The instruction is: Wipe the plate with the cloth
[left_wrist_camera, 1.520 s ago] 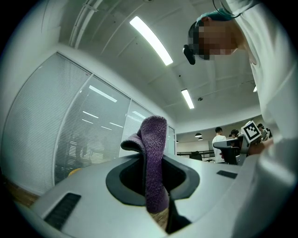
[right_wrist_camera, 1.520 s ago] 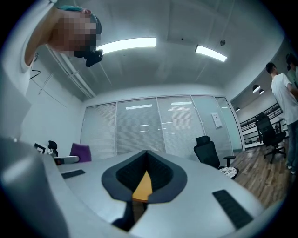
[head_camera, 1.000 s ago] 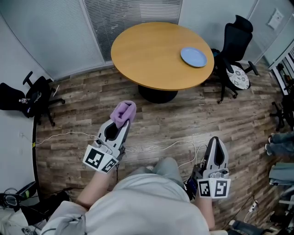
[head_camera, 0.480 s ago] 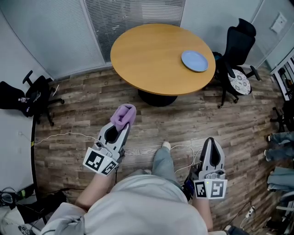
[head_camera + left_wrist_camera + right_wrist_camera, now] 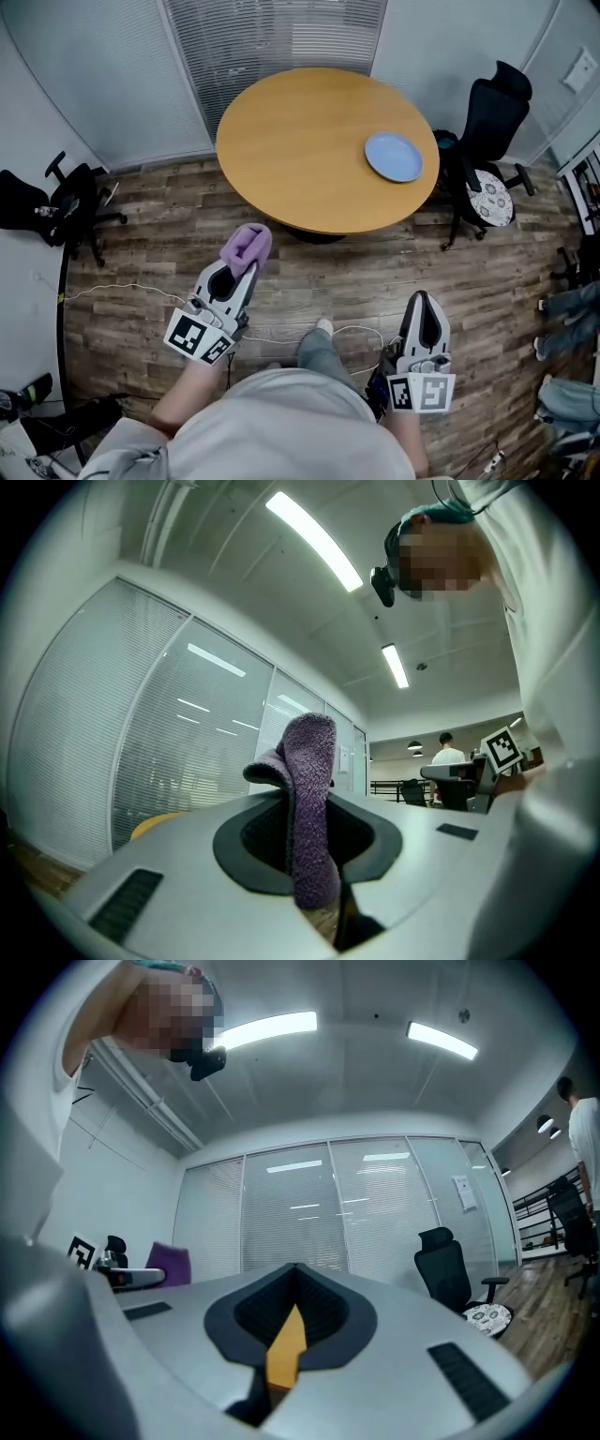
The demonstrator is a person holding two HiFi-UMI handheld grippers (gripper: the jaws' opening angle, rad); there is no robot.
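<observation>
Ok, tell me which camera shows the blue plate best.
The head view: the plate lies whole and unobstructed on the round table. Neither gripper view shows it, only slivers of the table.

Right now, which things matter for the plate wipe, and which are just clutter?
Job: purple fuzzy cloth, pinched in the left claw; light-blue round plate; round wooden table under it.
Clutter: black office chair beside the table; second black chair at left; white floor cable.

The round blue plate (image 5: pixel 394 157) lies on the round wooden surface (image 5: pixel 300 131), near its right edge. A black office chair (image 5: pixel 494 127) stands right of the surface; the purple cloth (image 5: pixel 247 244) is before it, leftward.
</observation>
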